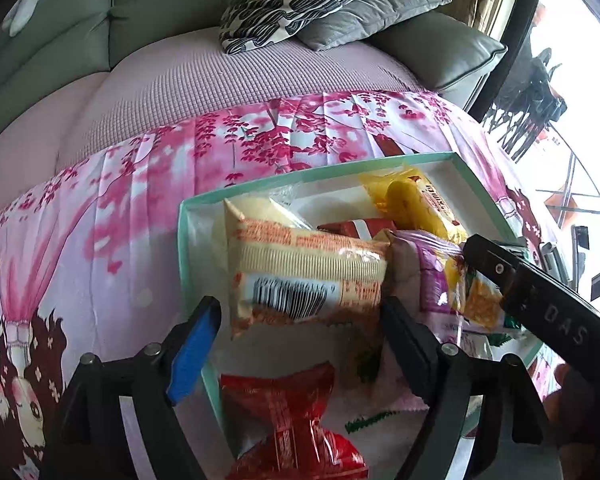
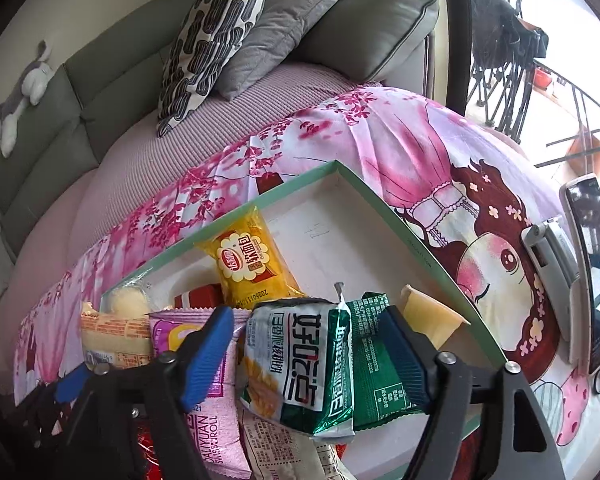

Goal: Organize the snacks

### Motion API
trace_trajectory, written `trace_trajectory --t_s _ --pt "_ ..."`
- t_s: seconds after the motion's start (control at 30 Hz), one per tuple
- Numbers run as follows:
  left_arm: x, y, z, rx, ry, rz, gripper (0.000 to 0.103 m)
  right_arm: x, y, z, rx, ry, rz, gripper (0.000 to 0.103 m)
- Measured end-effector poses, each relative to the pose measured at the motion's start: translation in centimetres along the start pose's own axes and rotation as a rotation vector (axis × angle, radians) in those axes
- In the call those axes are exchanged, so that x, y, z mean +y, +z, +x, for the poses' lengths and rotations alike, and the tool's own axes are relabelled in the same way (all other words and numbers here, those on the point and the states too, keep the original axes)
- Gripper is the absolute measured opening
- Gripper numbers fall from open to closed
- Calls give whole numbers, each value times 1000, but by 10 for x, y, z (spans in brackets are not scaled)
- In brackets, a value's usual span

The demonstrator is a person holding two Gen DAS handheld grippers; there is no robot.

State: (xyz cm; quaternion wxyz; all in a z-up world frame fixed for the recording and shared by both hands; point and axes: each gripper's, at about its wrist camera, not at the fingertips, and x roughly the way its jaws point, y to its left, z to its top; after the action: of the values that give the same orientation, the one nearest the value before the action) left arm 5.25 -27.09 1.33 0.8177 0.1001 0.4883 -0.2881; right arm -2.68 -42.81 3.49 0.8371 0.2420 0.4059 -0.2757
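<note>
Landmark: the green-rimmed box [image 2: 364,188] on the pink printed sheet [image 1: 120,216].

Nearest, at the box's front edge, the right hand-held gripper [image 2: 312,344] stands with its jaws apart around a green-and-white packet [image 2: 300,364]. The blue pads flank the packet and do not look to press it, so I judge it released rather than gripped. The left hand-held gripper [image 1: 296,340] is likewise open, its fingers on either side of a cream packet with a barcode [image 1: 300,276] lying at the box's left front corner.

Beside these, inside the box, lie a pink roll packet [image 2: 216,420] and a red twist-ended packet [image 1: 284,420]. Further in sit a yellow bread packet [image 2: 248,264] and a jelly cup [image 2: 428,320] by the right wall. The far corner of the box is bare.

These snacks look light, soft and crinkly, with slick film that may slide or crush. Take each across its padded middle, gently, not by the thin sealed ends. The cup is probably stiffer; grip its sides.

Beyond the box, cushions [image 2: 220,40] rest on the sofa.
</note>
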Motion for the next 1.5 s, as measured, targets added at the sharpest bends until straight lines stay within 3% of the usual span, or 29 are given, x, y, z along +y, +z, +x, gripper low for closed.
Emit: trace_trajectory --t_s 0.23,0.37,0.43,0.47,0.5,0.53,0.6,0.8,1.07,1.5 --pt "7 4 -18 -35 18 -38 83 2 2 -9 -32 5 -19 82" --pt "20 7 -27 -64 72 -92 84 5 3 -13 -45 7 -37 83" --pt "28 8 -30 -77 113 -130 84 7 2 -13 -46 2 -47 88" --pt "31 7 -29 -80 126 -145 84 7 2 -12 -46 0 -50 99" --pt "33 7 -28 -78 136 -157 84 8 2 -13 -49 2 -53 103" --pt "36 6 -26 -74 149 -169 84 8 2 -13 -51 3 -57 103" --pt "43 4 -22 -65 179 -201 95 9 1 -14 -58 2 -61 103" --pt "51 1 -21 -79 240 -236 96 13 1 -14 -63 1 -88 103" --pt "47 2 -29 -91 237 -236 95 20 -1 -18 -71 22 -116 103" --pt "45 -6 -54 -100 314 -232 95 21 -7 -26 -69 24 -142 103"
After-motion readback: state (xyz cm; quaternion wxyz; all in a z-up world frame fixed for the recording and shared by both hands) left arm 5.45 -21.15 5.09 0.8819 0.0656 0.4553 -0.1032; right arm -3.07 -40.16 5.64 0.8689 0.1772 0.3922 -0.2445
